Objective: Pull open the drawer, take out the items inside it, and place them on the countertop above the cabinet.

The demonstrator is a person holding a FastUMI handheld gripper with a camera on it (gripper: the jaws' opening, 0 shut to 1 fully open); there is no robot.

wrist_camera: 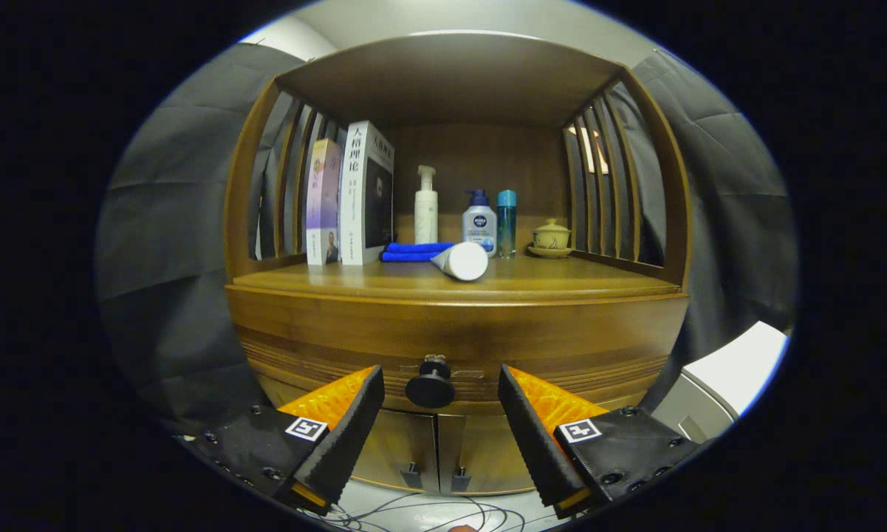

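Wooden cabinet [454, 325] stands in front of the gripper [441, 388], and its drawer [561, 347] is closed. The fingers are spread wide apart and hold nothing. The dark round knob [430, 389] of the drawer sits between the two fingertips, touching neither of them. Above the drawer is the countertop [561, 277], beyond the fingers. On it stand two books [351, 196], a white pump bottle [425, 207], a second pump bottle [479, 225], a teal bottle [507, 222] and a small lidded cup [551, 236]. A white tube [461, 260] lies on its side beside a folded blue cloth [416, 251].
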